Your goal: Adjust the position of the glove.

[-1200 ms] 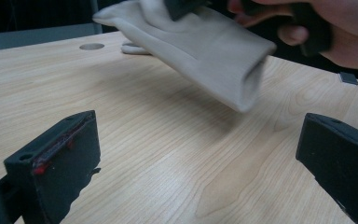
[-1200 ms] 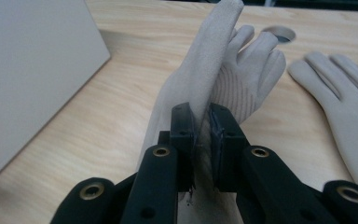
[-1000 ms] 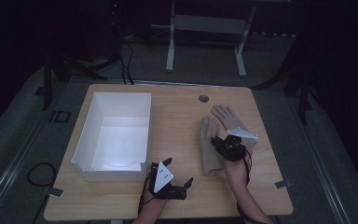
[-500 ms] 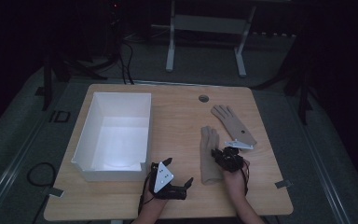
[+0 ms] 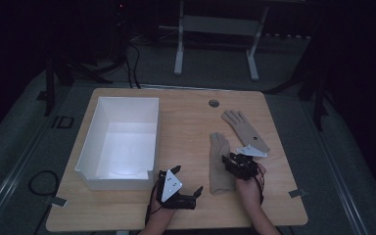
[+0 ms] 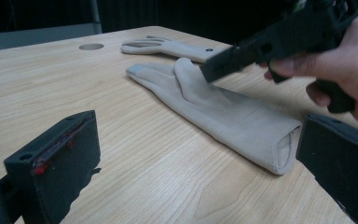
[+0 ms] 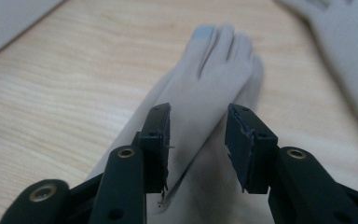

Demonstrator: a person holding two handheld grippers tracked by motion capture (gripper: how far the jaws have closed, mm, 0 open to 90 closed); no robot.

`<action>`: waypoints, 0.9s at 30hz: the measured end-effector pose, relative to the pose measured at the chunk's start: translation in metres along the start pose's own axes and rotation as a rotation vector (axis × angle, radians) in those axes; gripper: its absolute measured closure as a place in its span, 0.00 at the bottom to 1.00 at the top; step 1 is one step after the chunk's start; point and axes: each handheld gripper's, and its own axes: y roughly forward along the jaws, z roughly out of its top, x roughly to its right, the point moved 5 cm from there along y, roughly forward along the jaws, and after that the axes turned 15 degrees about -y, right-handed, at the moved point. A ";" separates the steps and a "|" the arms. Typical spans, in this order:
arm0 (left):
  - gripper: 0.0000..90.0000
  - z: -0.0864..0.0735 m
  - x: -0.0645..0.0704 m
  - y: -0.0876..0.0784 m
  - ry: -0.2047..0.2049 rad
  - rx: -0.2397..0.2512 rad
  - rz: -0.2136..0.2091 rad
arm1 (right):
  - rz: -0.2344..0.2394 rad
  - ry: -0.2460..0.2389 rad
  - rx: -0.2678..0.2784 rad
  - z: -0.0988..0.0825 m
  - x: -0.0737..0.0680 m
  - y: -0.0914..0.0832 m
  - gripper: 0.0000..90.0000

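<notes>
Two beige gloves lie flat on the wooden table [image 5: 186, 122]. The near glove [image 5: 219, 164] [image 6: 223, 112] [image 7: 214, 70] points its fingers away from me. The far glove [image 5: 245, 129] [image 6: 177, 46] [image 7: 349, 37] lies to its right. My right gripper [image 5: 229, 162] [image 7: 198, 126] [image 6: 214, 67] hovers low over the near glove's palm. Its jaws have just been opening and stand apart, with the glove under the gap and not pinched. My left gripper [image 5: 196, 196] [image 6: 200, 135] rests by the front edge, open wide and facing the glove's cuff.
A white open box [image 5: 122, 139] [image 7: 9, 14] stands on the left half of the table. A round cable hole [image 5: 214, 103] [image 6: 91, 46] sits near the back edge. Bare wood lies between the box and the gloves.
The right hand came toward the front edge and lower, and the near glove slid a little nearer with it. The right jaws then parted. The left gripper has kept still.
</notes>
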 end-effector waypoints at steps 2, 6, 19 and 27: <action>0.00 0.000 0.000 0.000 -0.002 0.000 0.000 | 0.012 -0.017 0.028 0.006 0.004 -0.004 0.65; 0.00 0.000 0.000 0.000 -0.002 0.000 -0.001 | 0.019 -0.049 0.064 0.017 0.019 -0.008 0.65; 0.00 0.000 0.000 0.000 -0.005 0.000 -0.002 | -0.034 -0.095 0.077 0.040 0.108 -0.013 0.67; 0.00 0.000 -0.001 0.000 -0.006 0.004 0.003 | 0.005 -0.105 0.015 0.033 0.137 0.010 0.63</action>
